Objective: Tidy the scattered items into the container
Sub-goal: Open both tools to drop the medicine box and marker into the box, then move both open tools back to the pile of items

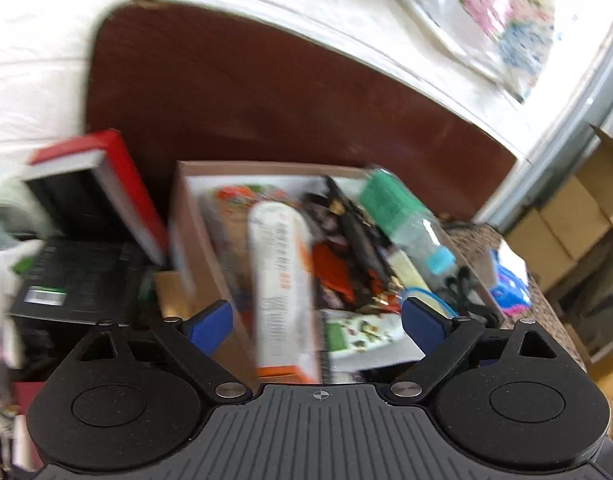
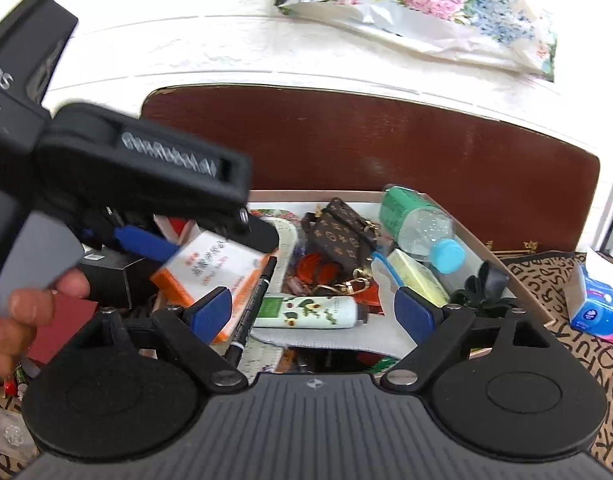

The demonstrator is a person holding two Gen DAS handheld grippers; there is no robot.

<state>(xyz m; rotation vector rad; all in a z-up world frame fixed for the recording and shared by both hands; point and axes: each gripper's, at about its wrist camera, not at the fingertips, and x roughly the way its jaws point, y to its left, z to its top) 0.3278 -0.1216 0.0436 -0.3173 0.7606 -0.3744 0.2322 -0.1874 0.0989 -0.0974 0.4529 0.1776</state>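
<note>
The container is a brown cardboard box (image 1: 186,220) (image 2: 490,252) holding several items. Among them are a green-label water bottle (image 2: 418,224) (image 1: 402,212), a brown monogram pouch (image 2: 342,236), a black pen (image 2: 254,300) and an avocado-print tube (image 2: 306,312). My left gripper (image 1: 316,324) hangs open over the box. A white-and-orange carton (image 1: 282,288) (image 2: 214,268) lies between its blue pads without touching them. The right wrist view shows that gripper's fingers (image 2: 146,244) just above the carton. My right gripper (image 2: 313,314) is open too, above the tube and holding nothing.
A red-and-black box (image 1: 106,184) leans left of the container. A blue tissue pack (image 2: 598,304) lies on letter-print cloth (image 2: 546,280) to the right. A dark wood board (image 2: 386,140) stands behind, with a floral bag (image 2: 446,0) above it. A person's hand (image 2: 26,312) holds the left gripper.
</note>
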